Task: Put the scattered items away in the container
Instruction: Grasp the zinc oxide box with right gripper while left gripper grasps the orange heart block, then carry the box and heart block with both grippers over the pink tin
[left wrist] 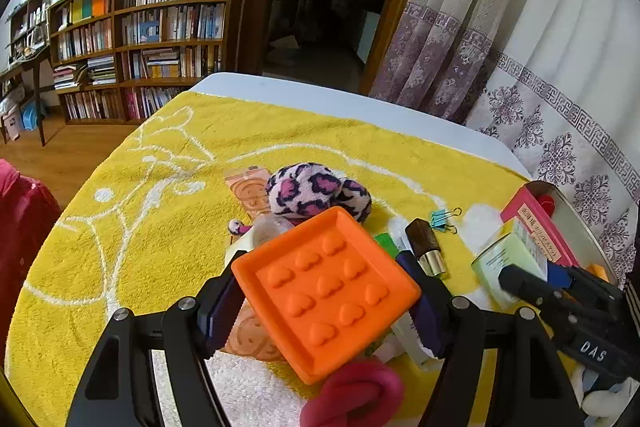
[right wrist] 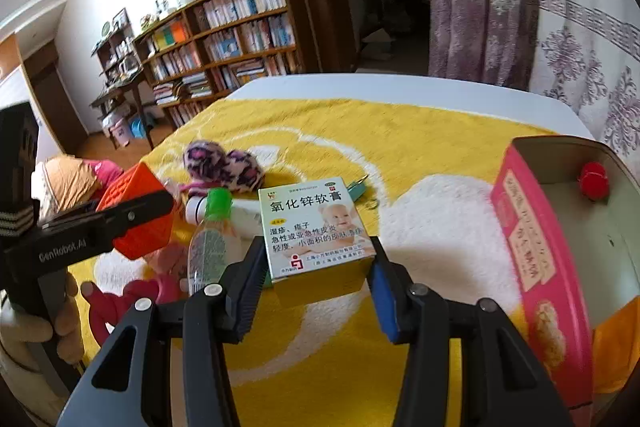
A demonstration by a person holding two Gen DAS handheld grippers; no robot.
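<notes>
An orange silicone mould tray (left wrist: 326, 287) with heart-shaped bumps sits tilted between the pads of my left gripper (left wrist: 326, 313), which is shut on its two sides. The right wrist view shows my right gripper (right wrist: 316, 281) shut on a white and green ointment box (right wrist: 312, 223), held a little above the yellow towel (right wrist: 400, 147). The container, a tin (right wrist: 560, 227) with a pink side, stands open to the right of that box. A red ball (right wrist: 594, 177) lies inside it.
Loose on the towel lie a leopard-print plush piece (left wrist: 312, 193), a teal binder clip (left wrist: 442, 217), a brown lipstick (left wrist: 426, 245), a pink knotted item (left wrist: 356, 395), a green-capped clear bottle (right wrist: 212, 235) and a white tube (right wrist: 240, 215). Curtains hang behind the tin.
</notes>
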